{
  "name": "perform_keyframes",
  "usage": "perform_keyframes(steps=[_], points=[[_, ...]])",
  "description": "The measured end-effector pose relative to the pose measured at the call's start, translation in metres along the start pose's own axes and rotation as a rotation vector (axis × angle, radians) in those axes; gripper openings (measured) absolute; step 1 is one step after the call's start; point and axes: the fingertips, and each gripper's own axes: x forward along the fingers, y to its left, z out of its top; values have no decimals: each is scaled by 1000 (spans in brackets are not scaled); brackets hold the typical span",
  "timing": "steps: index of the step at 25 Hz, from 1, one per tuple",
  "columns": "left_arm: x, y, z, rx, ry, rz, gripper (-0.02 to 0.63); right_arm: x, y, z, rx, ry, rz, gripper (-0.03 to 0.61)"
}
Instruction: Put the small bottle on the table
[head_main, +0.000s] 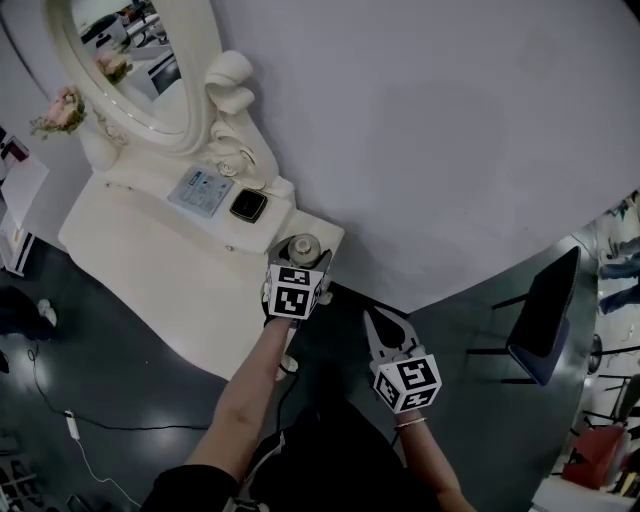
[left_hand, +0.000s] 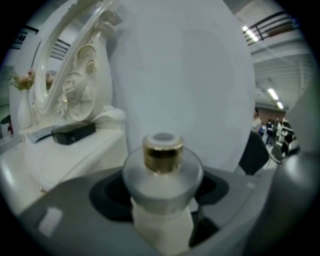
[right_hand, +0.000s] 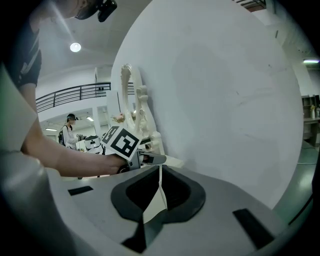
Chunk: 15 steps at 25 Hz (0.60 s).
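Gold-capped small bottle in left gripper, arm outstretched, perhaps over table

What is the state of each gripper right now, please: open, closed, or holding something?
Left gripper: closed on the small bottle.
Right gripper: closed, with nothing between its jaws.

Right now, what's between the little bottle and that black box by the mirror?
Nothing. In the head view, only bare white tabletop separates the small bottle from the black box.
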Motion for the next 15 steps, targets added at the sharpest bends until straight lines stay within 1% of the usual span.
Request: perform_keyframes(steps=[8, 15], points=[[38, 10, 6, 10, 16, 31, 337, 4, -20, -1, 20, 11, -27, 6], [59, 16, 11, 24, 24, 49, 337, 8, -31, 0, 38, 9, -42, 6]])
